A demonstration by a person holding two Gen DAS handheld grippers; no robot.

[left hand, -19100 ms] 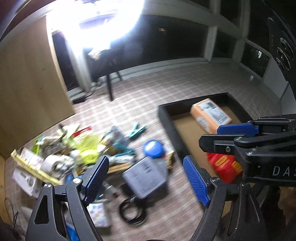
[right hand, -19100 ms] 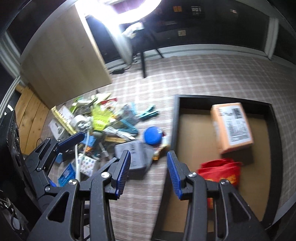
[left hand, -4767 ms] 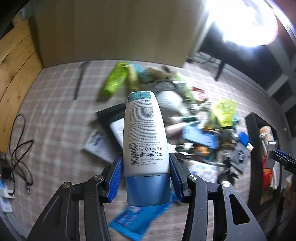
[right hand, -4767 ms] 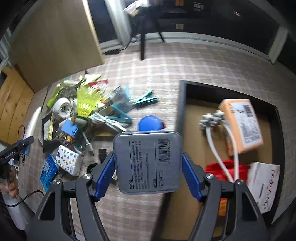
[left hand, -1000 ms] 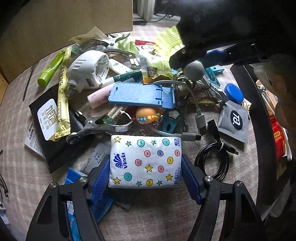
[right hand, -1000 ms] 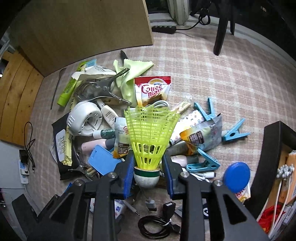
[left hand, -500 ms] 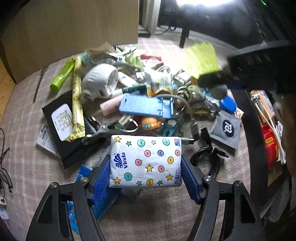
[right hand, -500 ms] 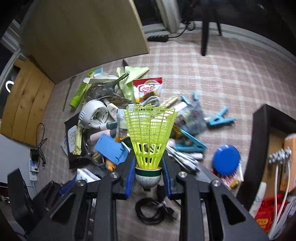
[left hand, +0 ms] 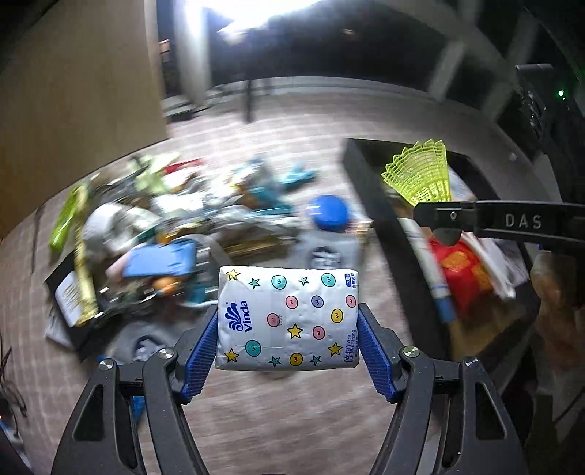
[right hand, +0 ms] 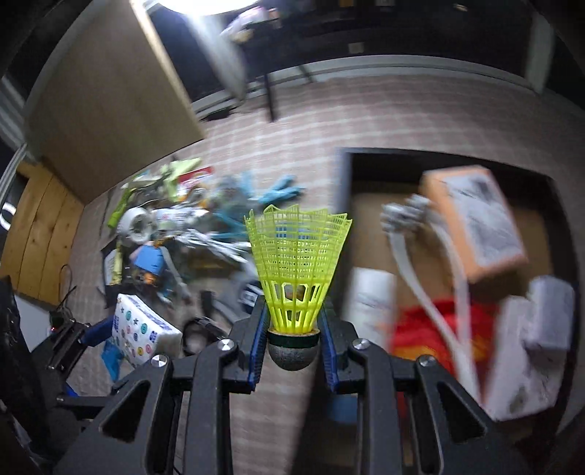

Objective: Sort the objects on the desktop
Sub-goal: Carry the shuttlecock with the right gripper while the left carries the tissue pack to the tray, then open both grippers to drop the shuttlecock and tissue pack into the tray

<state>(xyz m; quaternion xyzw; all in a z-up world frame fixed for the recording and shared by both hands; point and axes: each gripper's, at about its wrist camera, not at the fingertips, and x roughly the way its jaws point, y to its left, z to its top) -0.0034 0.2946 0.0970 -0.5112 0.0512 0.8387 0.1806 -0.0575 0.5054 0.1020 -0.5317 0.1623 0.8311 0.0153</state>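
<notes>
a hard white lamp [left hand: 256, 14] is blown out at the top of both views, the room beyond left dim. the clutter pile [left hand: 175, 226] and the tray contents [right hand: 457, 277] are smeared by motion blur; edges are bowed and darkened.

I see the clutter pile [right hand: 190, 234] left of the tray [right hand: 343, 175]; box [right hand: 475, 219], cable [right hand: 413, 215] and packets lie in the tray.

A pale checked woven floor covering [right hand: 310, 124] runs back to dark windows [left hand: 329, 47]; a large tan board [right hand: 106, 95] leans left, beneath a glaring white lamp [right hand: 208, 5]
</notes>
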